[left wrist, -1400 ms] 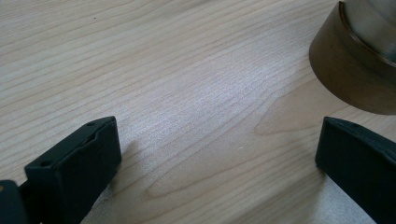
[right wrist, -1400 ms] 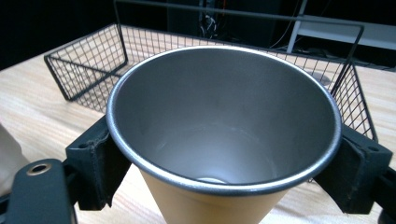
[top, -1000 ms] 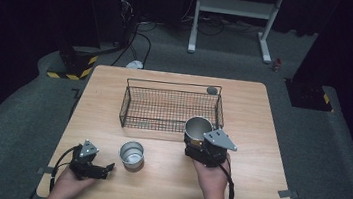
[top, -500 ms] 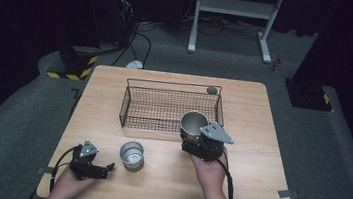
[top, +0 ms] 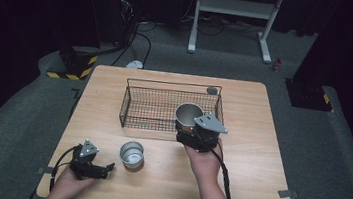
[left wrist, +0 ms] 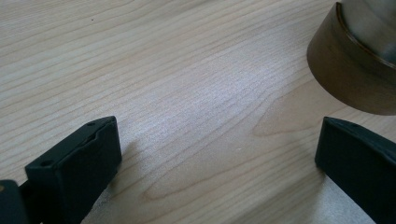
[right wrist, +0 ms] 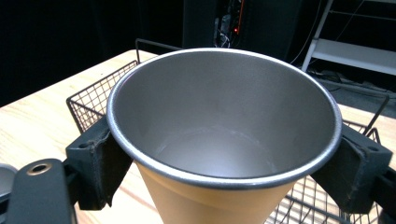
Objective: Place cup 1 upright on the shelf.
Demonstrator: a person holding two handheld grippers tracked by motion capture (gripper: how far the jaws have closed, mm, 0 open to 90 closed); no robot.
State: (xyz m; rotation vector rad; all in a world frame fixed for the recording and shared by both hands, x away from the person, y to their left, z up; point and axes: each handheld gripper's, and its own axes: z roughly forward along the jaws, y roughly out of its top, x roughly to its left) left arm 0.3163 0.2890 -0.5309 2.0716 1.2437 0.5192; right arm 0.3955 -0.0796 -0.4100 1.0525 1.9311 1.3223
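Carrying the metal cup (top: 189,115) over the wire basket (top: 137,112), the right gripper (top: 196,132) clamps it upright; probably lower it level before releasing. The left gripper (top: 98,169) rests wide open, holding nothing.

Held cup (top: 189,114) over wire basket's (top: 136,106) right end; second cup (top: 131,154) before it, left.

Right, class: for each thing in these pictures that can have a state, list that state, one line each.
Right gripper: shut on held cup.
Held cup: upright, empty, over the basket's near edge.
Left gripper: open, holding nothing.
Second cup: upright on table.
Wire basket: upright on table.
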